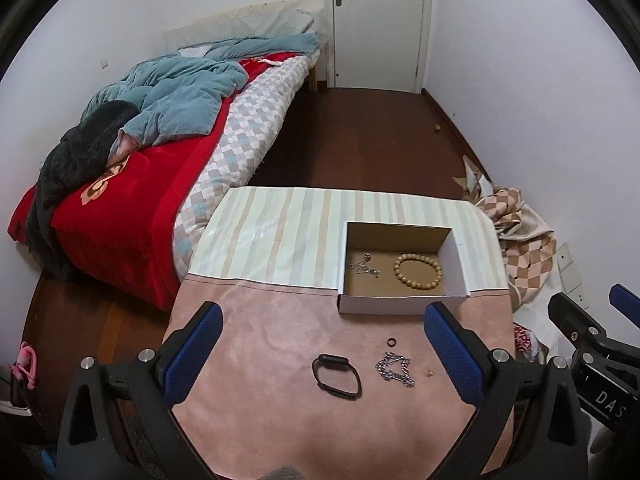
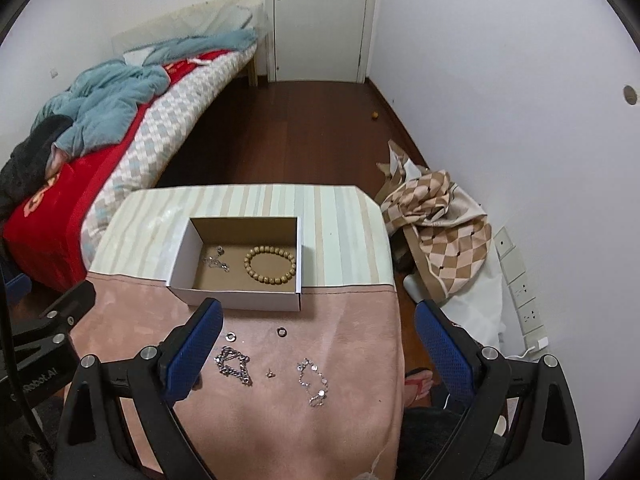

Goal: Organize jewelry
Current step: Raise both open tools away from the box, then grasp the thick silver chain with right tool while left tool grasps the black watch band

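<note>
Both tongs hang level above the near edge of the worktop, pointing toward the far wall. The left tongs stand spread wide with nothing between their blue pads; the right tongs are equally wide apart and empty.

The worktop wears a pink suede-like cloth on its near half and a pale striped cloth on the far half. Between the left tongs' pads lie a black watch-style band, a heavy silver chain just right of it, a tiny stud further right, and a small dark ring a little farther off. The right wrist view adds a small silver ring and a fine silver bracelet with round links on the near right.

Beyond these sits an open white cardboard box with a brown interior, straddling the seam of the cloths. Inside rest a tan wooden bead bracelet and, left of it, a thin silver chain.

Far left stands a bed with red cover and blue quilt; a white door closes the far wall.
</note>
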A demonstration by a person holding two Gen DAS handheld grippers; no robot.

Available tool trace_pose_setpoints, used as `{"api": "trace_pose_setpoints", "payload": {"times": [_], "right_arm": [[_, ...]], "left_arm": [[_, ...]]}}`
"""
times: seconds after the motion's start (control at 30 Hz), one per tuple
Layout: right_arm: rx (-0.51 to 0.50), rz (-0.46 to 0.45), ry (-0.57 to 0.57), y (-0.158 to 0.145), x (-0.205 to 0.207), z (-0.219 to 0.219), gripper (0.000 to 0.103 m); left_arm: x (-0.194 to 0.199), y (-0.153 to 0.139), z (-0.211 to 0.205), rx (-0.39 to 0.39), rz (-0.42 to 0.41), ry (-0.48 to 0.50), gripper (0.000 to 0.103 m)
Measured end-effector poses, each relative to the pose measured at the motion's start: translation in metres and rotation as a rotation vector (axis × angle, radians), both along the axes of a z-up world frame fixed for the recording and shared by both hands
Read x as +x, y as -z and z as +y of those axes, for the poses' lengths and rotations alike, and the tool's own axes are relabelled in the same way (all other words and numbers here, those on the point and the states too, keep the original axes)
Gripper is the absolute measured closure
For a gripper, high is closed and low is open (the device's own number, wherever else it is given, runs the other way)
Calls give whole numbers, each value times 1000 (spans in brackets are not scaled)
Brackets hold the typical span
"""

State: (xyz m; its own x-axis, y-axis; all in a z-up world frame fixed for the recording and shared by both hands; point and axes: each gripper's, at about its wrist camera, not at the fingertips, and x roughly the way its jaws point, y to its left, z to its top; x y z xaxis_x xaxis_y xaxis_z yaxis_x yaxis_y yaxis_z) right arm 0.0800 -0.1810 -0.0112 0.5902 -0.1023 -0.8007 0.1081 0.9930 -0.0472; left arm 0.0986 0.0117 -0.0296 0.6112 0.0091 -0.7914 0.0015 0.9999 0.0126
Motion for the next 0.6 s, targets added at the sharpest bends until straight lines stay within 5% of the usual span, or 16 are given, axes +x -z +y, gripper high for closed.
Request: {"api": "trace_pose_setpoints", "payload": {"times": [0.3,0.6], "right_arm": [[67,-7,7,-2,-18,-7,5],[183,203,103,106,-24,-46,5]], "left_arm": [[-12,11,5,3,-11,-46,0],[-23,101,20,93,109,-121,0]]}}
